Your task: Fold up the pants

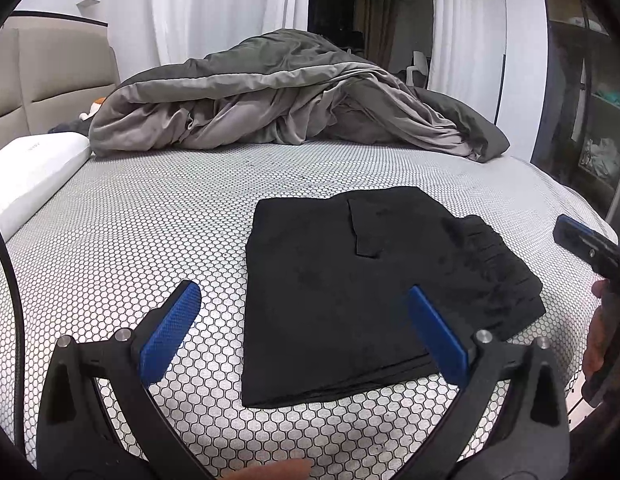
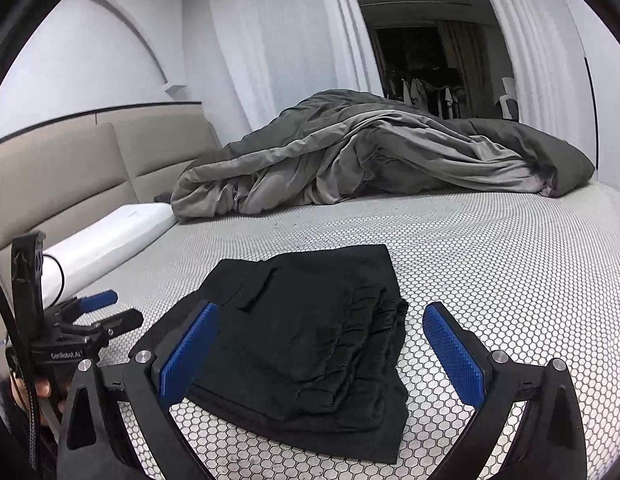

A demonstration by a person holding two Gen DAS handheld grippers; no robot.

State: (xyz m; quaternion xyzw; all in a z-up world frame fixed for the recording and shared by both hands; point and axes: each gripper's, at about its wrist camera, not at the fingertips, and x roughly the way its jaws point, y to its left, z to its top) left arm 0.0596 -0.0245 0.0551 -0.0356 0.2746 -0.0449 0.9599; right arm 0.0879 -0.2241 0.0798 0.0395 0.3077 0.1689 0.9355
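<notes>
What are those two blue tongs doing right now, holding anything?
Left tongs: open, holding nothing, above the folded black pants.
Right tongs: open, holding nothing, above the same pants.

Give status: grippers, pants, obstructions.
Left gripper open, right gripper open, both empty. Black fabric pants folded flat on honeycomb-patterned mattress. Rumpled grey duvet behind, apart.
</notes>
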